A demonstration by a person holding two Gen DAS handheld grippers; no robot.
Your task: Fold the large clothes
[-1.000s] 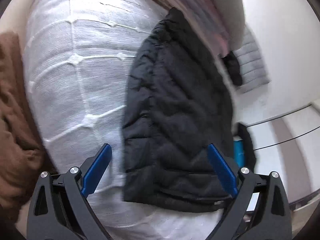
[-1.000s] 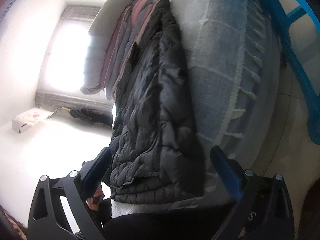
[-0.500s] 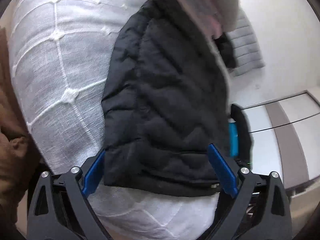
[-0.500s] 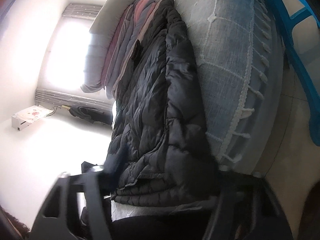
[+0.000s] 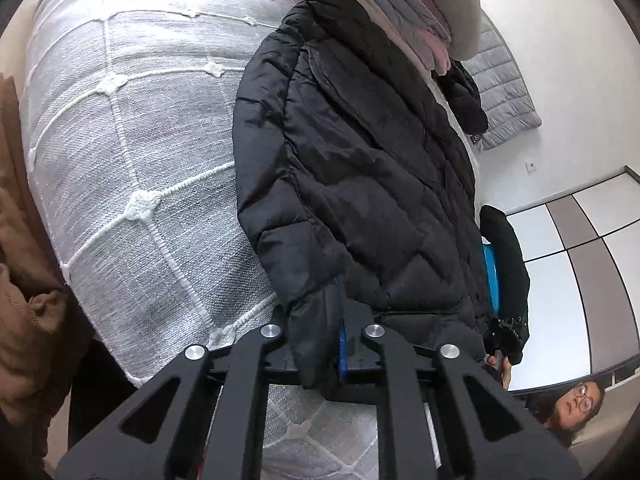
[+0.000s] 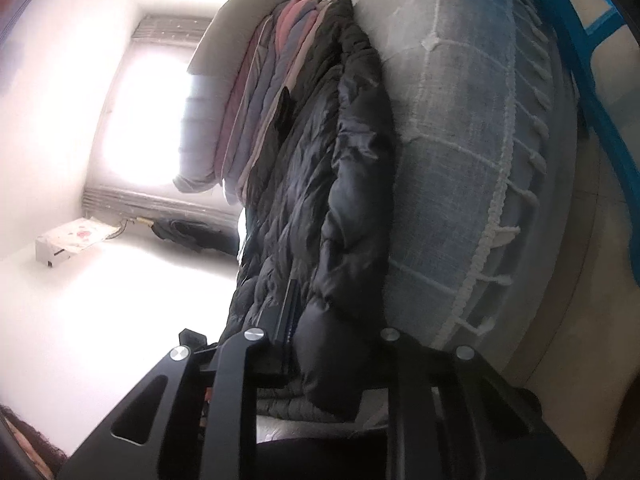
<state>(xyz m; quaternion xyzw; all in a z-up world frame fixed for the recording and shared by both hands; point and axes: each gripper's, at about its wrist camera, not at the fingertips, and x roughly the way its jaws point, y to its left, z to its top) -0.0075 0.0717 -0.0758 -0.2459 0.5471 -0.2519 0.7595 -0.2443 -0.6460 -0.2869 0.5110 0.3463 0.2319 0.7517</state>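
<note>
A black quilted puffer jacket lies lengthwise on a bed with a white-grey stitched cover. My left gripper is shut on a fold of the jacket's near hem corner, and the fabric bulges over one blue pad. In the right wrist view the same jacket lies along the edge of the bed cover. My right gripper has a thick bunch of the hem between its fingers. Its jaws are closing and pinch the fabric.
A stack of folded clothes lies beyond the jacket, seen also in the right wrist view as folded clothes. A brown garment sits at the left. A blue plastic frame stands beside the bed. A person is at lower right.
Both grippers went from wide open around the jacket's hem to closed on it. The left gripper moved in closer to the hem.
</note>
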